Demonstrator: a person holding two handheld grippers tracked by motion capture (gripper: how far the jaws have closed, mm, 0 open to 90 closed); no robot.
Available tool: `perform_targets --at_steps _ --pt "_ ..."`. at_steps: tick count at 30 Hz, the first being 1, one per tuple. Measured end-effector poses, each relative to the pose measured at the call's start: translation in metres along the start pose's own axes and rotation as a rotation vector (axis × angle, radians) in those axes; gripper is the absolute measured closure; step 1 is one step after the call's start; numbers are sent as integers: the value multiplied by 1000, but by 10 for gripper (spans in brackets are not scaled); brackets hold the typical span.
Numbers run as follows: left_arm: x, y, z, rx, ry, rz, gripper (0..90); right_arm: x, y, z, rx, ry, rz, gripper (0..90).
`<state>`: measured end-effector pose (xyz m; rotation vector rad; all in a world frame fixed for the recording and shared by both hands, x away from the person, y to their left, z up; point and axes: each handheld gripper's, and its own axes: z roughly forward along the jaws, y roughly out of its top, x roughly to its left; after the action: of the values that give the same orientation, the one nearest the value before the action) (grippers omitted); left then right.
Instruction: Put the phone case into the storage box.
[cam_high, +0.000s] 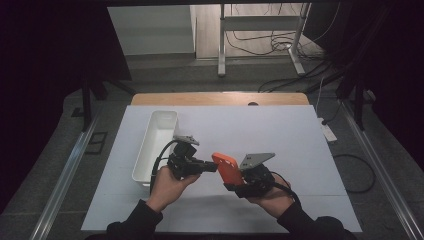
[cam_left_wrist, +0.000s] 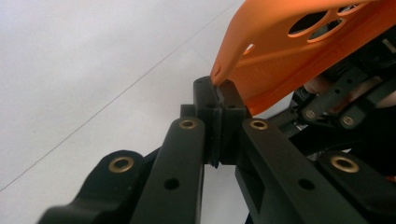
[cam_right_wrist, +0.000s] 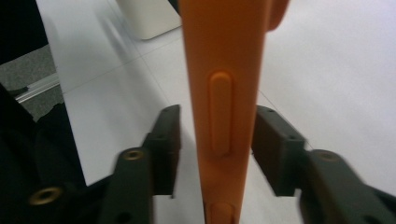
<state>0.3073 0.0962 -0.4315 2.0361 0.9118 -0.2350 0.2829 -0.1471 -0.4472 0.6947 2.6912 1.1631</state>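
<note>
On the white sheet (cam_high: 280, 135) covering the wooden table (cam_high: 220, 98), over grey floor, a white plastic bin (cam_high: 156, 142) stands left, the left gripper (cam_left_wrist: 218, 91) pinches the orange plastic phone case's (cam_high: 227, 168) edge, and the right gripper's (cam_right_wrist: 215, 140) jaws stand apart beside it, not touching.

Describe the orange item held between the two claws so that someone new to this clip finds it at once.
On the white table, right of the long white bin, the person's hands meet near the front edge. Between them is an orange phone case, its corner pinched by the left claw, its edge between the open right claw. It is the sole brightly coloured thing there.
</note>
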Motion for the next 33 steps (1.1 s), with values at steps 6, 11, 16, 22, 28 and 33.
perform_targets --at_steps 6,11,16,22,28,33 --pt "1 0 -2 0 31 1 893 -3 1 3 -2 1 12 235" --pt "2 0 -5 2 65 9 892 -6 -1 3 -16 -10 15 66" --pt "4 0 -7 2 86 6 892 -9 -3 1 -31 -12 18 8" --pt "6 1 -11 1 107 11 892 -12 -7 -4 -47 -15 33 0" --pt "6 1 -14 -6 130 19 892 -15 -12 -9 -48 -25 47 0" --pt "9 1 -18 -9 152 21 892 -17 -14 -14 -52 -33 48 0"
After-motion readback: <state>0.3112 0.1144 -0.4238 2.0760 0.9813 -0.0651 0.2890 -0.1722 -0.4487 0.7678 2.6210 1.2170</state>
